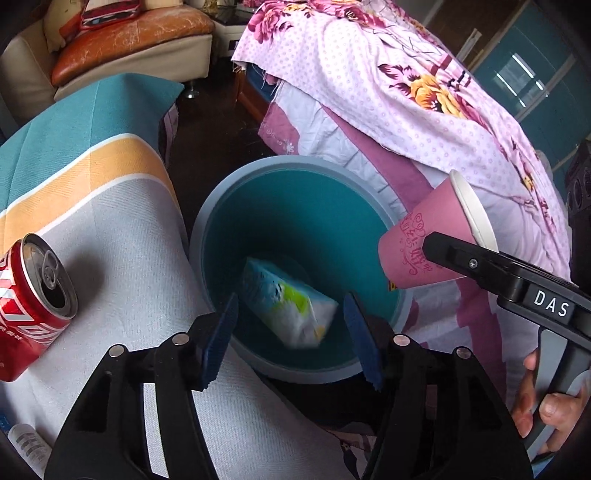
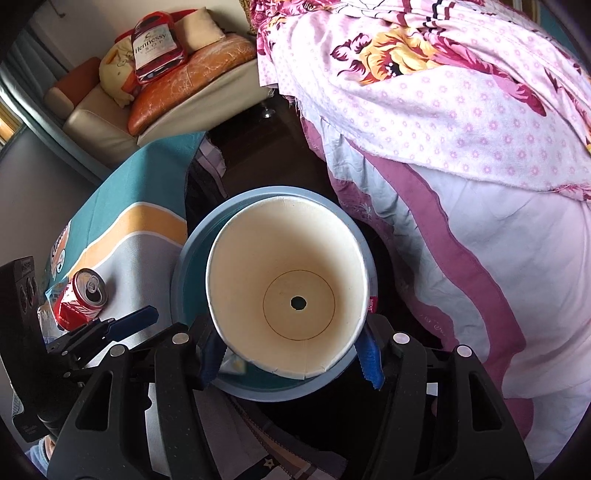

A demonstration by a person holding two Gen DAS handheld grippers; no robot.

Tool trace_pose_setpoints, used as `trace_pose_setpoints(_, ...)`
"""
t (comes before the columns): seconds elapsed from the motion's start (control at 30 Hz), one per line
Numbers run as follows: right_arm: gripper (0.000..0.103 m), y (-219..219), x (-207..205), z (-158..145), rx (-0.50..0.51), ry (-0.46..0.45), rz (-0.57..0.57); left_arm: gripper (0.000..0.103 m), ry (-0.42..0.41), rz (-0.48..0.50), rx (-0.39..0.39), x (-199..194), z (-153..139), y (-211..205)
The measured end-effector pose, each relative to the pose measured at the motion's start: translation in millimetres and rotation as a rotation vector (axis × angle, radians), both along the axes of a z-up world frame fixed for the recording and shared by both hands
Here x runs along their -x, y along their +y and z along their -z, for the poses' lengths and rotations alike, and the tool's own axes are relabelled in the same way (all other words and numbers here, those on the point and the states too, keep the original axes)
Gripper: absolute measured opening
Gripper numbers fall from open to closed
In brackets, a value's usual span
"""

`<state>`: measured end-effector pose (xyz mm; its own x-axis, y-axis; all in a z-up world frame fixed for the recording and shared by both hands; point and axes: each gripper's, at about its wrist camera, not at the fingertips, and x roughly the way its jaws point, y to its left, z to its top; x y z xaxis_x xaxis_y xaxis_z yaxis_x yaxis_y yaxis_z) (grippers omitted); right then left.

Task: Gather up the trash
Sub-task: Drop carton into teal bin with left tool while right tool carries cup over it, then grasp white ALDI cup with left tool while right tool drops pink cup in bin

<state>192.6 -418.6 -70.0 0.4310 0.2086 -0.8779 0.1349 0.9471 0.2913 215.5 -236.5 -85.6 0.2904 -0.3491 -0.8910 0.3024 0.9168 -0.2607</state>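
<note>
A round teal bin (image 1: 295, 177) stands on the floor between the table and the bed. A blue, green and white packet (image 1: 291, 306) is blurred in mid-air inside the bin, just ahead of my open, empty left gripper (image 1: 291, 336). My right gripper (image 2: 291, 350) is shut on a pink paper cup (image 1: 424, 243) and holds it over the bin's right rim; the right wrist view looks into the cup's white inside (image 2: 291, 280) with the bin's rim (image 2: 192, 251) behind it. A red soda can (image 1: 33, 299) stands on the table; it also shows in the right wrist view (image 2: 79, 299).
The table's striped teal, orange and grey cloth (image 1: 122, 236) is left of the bin. A bed with a pink floral blanket (image 1: 424, 110) is on the right. A sofa with orange cushions (image 1: 140, 33) stands at the back. A small white bottle (image 1: 29, 446) lies at the table's near edge.
</note>
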Motion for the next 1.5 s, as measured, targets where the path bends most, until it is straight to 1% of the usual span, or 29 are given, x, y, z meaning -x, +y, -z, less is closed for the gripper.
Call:
trace_pose_setpoints(0.07, 0.057, 2.9, 1.0, -1.8, 0.001, -0.001, -0.007, 0.066, -0.005, -0.009, 0.001, 2.8, -5.6, 3.7)
trace_pose_setpoints(0.23, 0.058, 6.3, 3.6, -6.0, 0.006, 0.001, -0.021, 0.066, -0.013, -0.036, 0.019, 13.1, -20.6, 16.4)
trace_pose_setpoints(0.43, 0.059, 16.7, 2.1, 2.7, 0.008, 0.037, -0.040, 0.067, -0.017, -0.076, 0.032, 29.0, -35.0, 40.2)
trace_pose_setpoints(0.67, 0.061, 32.7, 2.6, 7.2, 0.027, 0.075, -0.071, 0.068, -0.004, -0.135, 0.053, 38.2, -43.5, 69.3)
trace_pose_setpoints(0.7, 0.063, 35.0, 3.0, 7.4, 0.030, 0.081, -0.077, 0.069, -0.004, -0.143, 0.058, 39.8, -44.2, 73.3)
trace_pose_setpoints(0.77, 0.068, 38.8, 3.8, 7.4, 0.037, 0.088, -0.080, 0.083, -0.006, -0.163, 0.061, 42.4, -46.5, 80.8)
trace_pose_setpoints(0.8, 0.070, 40.3, 4.9, 6.6, 0.040, 0.089, -0.081, 0.083, -0.013, -0.175, 0.061, 44.7, -47.9, 85.5)
trace_pose_setpoints(1.07, 0.077, 56.9, 16.0, -8.3, 0.051, 0.081, -0.096, 0.083, -0.024, -0.227, 0.068, 61.9, -58.7, 114.9)
trace_pose_setpoints(1.23, 0.079, 75.0, 28.7, -19.0, 0.070, 0.080, -0.144, 0.083, -0.009, -0.287, 0.070, 77.4, -61.1, 140.3)
trace_pose_setpoints(1.43, 0.079, 100.9, 47.9, -36.9, 0.106, 0.052, -0.217, 0.084, 0.000, -0.357, 0.077, 99.0, -62.8, 170.7)
trace_pose_setpoints(1.5, 0.081, 109.5, 53.7, -42.8, 0.112, 0.042, -0.240, 0.084, -0.001, -0.376, 0.074, 105.2, -62.9, 178.1)
